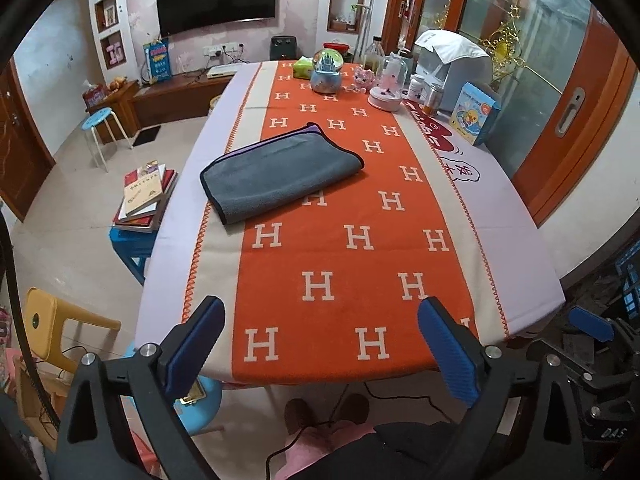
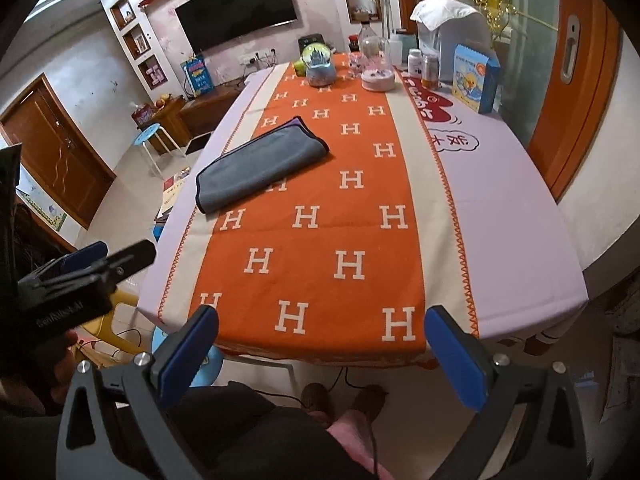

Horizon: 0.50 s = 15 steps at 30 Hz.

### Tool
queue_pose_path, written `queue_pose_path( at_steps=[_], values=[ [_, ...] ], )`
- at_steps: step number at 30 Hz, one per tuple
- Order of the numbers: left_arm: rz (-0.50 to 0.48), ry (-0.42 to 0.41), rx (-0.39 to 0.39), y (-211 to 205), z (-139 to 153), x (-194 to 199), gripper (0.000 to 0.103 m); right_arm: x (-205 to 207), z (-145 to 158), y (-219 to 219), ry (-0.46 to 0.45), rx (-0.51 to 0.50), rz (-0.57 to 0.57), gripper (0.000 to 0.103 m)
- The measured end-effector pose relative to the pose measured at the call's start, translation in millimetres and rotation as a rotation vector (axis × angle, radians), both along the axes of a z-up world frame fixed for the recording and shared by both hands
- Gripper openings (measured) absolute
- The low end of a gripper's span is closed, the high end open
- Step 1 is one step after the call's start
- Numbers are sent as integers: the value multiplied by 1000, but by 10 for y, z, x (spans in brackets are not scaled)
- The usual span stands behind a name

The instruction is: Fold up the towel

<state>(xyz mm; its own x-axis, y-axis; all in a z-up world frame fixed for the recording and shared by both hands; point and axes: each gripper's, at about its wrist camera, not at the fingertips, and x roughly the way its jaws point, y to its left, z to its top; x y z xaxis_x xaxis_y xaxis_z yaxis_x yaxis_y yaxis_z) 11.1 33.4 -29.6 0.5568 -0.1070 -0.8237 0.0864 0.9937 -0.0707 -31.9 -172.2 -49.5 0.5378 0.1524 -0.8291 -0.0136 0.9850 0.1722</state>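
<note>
— How did the left black two-finger gripper with blue pads point(image 1: 320, 344) stand?
— Its jaws were spread wide, gripping nothing, held near the desk's edge.
— And the right black gripper with blue pads point(image 2: 320, 352)?
— Likewise wide apart and empty, just beside the left one, at about the same height.

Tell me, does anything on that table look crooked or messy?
Only slightly: the folded grey towel lies askew across the orange H-patterned runner, and a purple layer peeks out at its far corner. Nothing looks spilled or damaged.
</note>
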Motion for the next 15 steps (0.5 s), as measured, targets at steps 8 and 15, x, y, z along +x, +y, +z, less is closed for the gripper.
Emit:
queue_pose_path(
  at_steps=[8, 15],
  values=[
    [24, -24, 20, -53, 16, -198, 102, -128, 32, -12, -40, -40, -55, 103],
    [40, -36, 62, -98, 19, -247, 102, -130, -19, -52, -31, -11, -73, 103]
  ],
)
